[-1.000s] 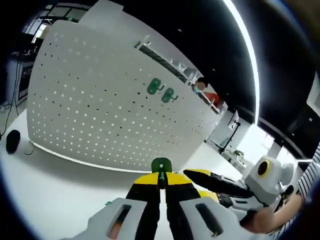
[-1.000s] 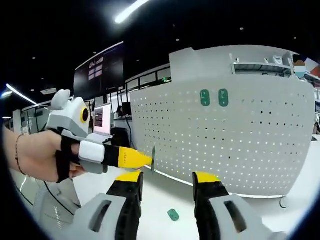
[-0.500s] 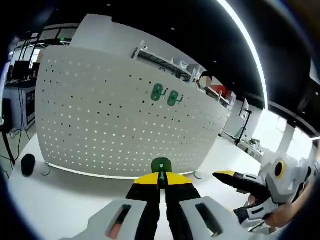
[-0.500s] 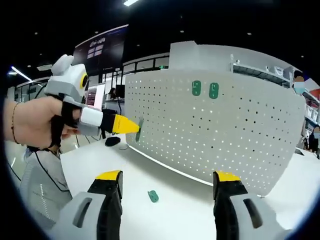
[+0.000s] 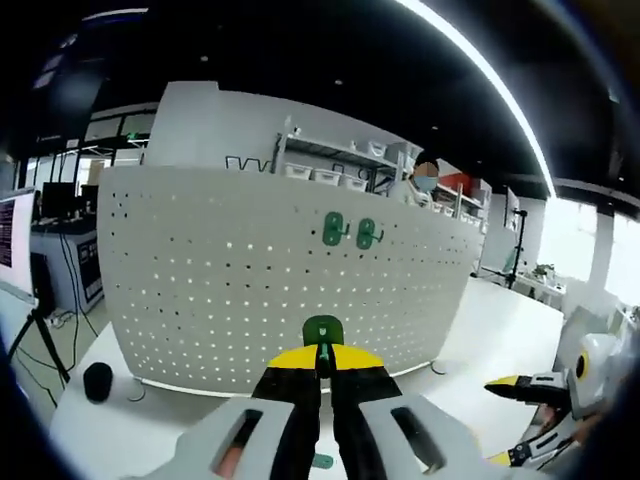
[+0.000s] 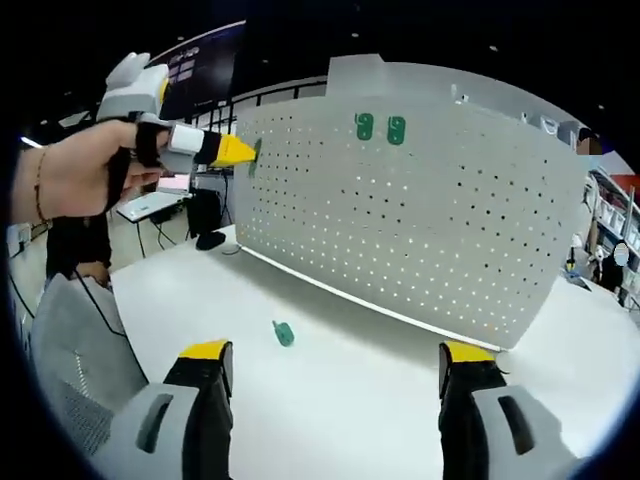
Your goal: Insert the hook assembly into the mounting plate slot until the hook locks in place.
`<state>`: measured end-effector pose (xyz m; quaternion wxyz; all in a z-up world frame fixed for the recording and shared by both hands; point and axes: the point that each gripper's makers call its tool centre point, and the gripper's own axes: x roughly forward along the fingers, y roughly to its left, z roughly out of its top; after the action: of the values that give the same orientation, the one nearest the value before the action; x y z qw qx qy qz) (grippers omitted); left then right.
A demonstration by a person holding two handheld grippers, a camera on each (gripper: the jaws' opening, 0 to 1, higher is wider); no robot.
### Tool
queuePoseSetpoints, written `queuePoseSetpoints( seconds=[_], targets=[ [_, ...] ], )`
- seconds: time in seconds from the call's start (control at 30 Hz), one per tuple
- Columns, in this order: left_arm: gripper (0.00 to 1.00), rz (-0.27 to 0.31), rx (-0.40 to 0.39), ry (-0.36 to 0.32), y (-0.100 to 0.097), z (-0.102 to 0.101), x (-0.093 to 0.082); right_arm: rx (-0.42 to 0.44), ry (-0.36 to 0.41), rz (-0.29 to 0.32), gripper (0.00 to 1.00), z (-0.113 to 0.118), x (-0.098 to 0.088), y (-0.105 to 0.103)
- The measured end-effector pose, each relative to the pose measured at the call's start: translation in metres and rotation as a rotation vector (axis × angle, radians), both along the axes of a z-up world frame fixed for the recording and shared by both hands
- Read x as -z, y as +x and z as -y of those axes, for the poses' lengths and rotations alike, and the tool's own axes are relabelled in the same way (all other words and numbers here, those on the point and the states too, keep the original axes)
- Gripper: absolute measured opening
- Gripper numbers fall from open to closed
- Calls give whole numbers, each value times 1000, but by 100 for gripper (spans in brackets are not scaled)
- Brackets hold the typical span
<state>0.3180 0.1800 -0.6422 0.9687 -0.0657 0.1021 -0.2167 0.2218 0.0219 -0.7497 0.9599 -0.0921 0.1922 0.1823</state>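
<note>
Left gripper view: left gripper (image 5: 322, 362) clamped tight on green hook (image 5: 322, 330), facing pegboard (image 5: 200, 290) mid-height, right gripper (image 6: 338, 352) wide open, empty; could miss the slot if tilted on approach.

Dark ceiling (image 5: 300, 50) with a long light strip (image 5: 480, 75) and small spot lights. White table (image 6: 330, 370). Shelving (image 5: 340, 160) with white bins behind, against a pale wall (image 5: 200, 120). Bright windows (image 5: 575, 240) at far right in the left gripper view. Dark wall screen (image 6: 205, 65) above railings in the right gripper view. Laptop (image 6: 150, 205) on a low stand; tripod (image 5: 35, 330), cables on the floor. Grey chair back (image 6: 75, 340) near the table edge.
</note>
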Motion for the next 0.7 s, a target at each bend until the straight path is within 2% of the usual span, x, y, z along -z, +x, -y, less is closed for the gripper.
queuePoseSetpoints(
  seconds=[0.23, 0.47, 0.7],
  targets=[
    [1, 35, -28, 38, 5, -2, -3, 2, -12, -18, 88, 1, 10, -6],
    [1, 84, -90, 56, 16, -10, -12, 14, -2, -48, 92, 1, 24, -9],
    [1, 114, -118, 62, 29, -10, -19, -21, -39, -63, 95, -5, 33, -13]
  ],
)
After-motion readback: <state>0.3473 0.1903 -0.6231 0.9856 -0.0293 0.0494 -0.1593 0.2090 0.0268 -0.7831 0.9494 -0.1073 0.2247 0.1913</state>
